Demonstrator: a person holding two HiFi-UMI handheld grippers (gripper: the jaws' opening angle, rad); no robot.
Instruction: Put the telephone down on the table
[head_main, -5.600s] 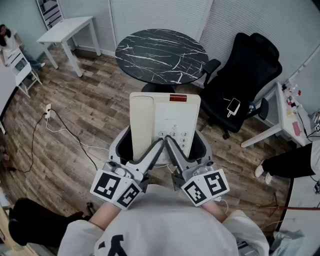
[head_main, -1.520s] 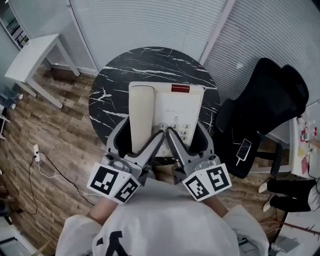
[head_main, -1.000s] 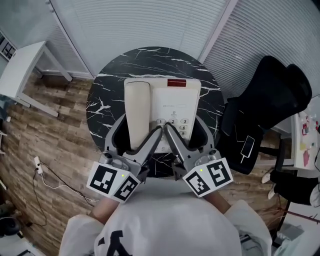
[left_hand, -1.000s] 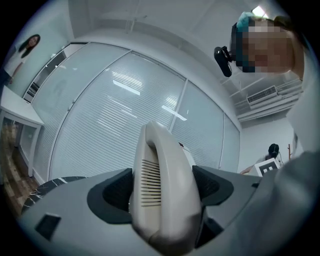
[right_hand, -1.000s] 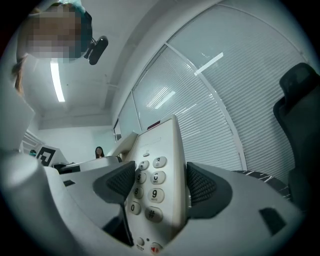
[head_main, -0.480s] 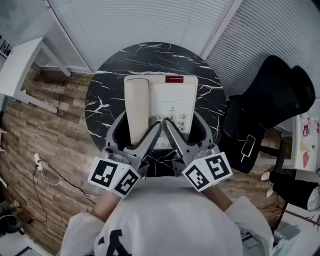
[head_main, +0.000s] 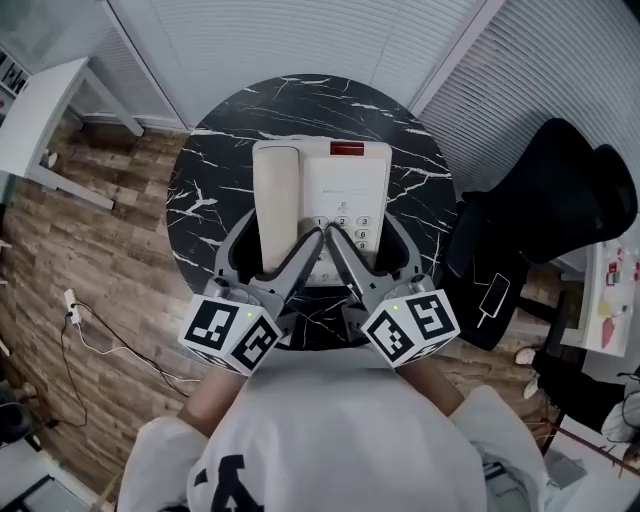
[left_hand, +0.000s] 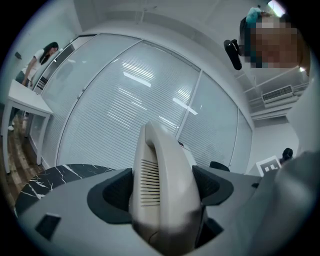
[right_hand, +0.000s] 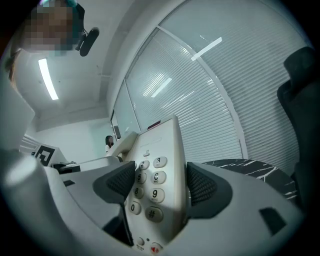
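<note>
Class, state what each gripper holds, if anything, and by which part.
Both hold the telephone: the left gripper is clamped on the near end of its handset, the right gripper on the near end of its keypad side.

Even, cool indoor light; gripper views strongly fisheye-warped, dark-vignetted corners.

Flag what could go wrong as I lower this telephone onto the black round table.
1. Both tools hold only the telephone's near end: left tool at the handset, right tool at the keypad; the far end could dip and strike the table hard.
2. The handset merely rests on the telephone; a tilt or uneven release might dislodge it.
</note>
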